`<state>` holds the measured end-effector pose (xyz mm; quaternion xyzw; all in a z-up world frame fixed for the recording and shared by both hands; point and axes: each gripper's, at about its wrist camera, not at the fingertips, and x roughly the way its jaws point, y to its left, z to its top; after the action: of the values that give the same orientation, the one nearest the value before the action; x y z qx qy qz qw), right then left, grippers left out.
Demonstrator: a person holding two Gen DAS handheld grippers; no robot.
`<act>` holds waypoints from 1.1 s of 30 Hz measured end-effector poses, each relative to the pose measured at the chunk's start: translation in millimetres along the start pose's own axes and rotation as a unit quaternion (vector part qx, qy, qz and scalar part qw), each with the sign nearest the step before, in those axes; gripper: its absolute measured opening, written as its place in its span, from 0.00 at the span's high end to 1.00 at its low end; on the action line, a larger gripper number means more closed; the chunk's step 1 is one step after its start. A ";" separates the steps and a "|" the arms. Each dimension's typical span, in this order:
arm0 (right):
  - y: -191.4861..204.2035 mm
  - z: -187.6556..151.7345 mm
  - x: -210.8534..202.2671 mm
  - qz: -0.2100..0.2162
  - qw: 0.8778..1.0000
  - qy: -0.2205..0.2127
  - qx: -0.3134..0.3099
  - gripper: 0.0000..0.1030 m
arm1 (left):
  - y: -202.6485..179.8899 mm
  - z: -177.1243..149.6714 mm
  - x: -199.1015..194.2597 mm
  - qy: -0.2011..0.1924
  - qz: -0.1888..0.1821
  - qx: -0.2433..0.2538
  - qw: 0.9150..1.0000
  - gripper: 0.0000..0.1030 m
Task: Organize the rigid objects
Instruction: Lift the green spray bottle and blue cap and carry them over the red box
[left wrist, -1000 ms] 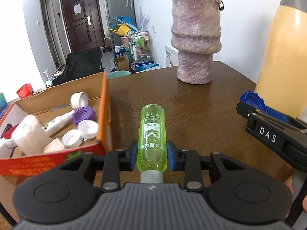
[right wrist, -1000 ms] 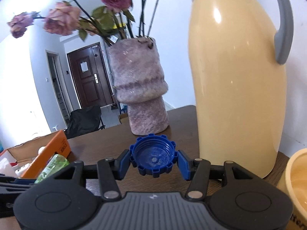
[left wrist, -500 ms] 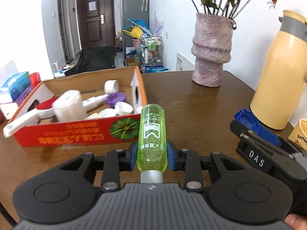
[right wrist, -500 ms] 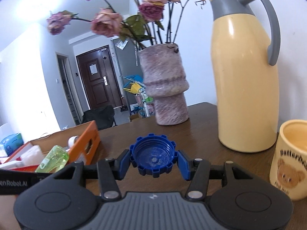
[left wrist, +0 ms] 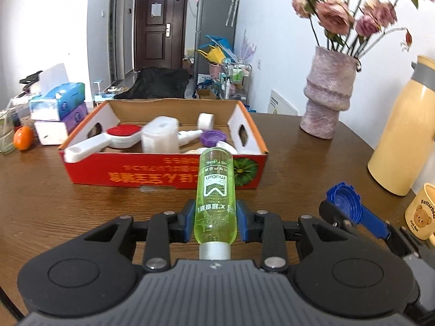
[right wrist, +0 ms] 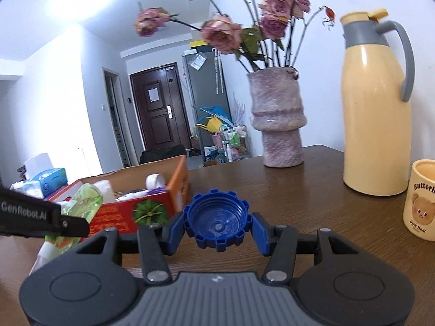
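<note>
Left gripper [left wrist: 215, 222] clamps green bottle [left wrist: 215, 198]; right gripper [right wrist: 216, 229] clamps blue cap [right wrist: 216, 224]; red box [left wrist: 163, 175] mid-tabletop.

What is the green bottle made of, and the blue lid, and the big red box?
The green bottle looks like clear, glossy plastic: light shines through it. The blue lid seems hard, fairly matte plastic, with moulded ridges and notches. The red box is probably cardboard: printed outside, plain brown inside, with folded flaps and cut-out handle holes.
</note>
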<state>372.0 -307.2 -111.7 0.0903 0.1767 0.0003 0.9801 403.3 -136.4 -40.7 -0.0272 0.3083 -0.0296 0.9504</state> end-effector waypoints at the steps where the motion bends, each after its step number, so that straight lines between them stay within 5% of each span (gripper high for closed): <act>1: 4.3 -0.9 -0.7 0.002 1.000 0.000 -0.001 0.50 | 5.3 -0.3 -2.0 -0.002 0.001 -0.002 1.000 0.69; 14: 78.0 -13.0 -6.4 0.026 0.999 -0.022 -0.017 0.50 | 74.3 4.1 -13.4 -0.022 0.004 -0.041 0.999 0.69; 33: 141.9 6.2 41.2 0.027 0.997 -0.065 -0.031 0.50 | 117.6 52.6 19.3 -0.055 0.000 -0.079 0.995 0.69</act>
<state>417.3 -167.4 -95.1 0.0649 0.1101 0.0267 0.9914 454.5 -18.8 -17.7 -0.1041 0.2566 -0.0038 0.9609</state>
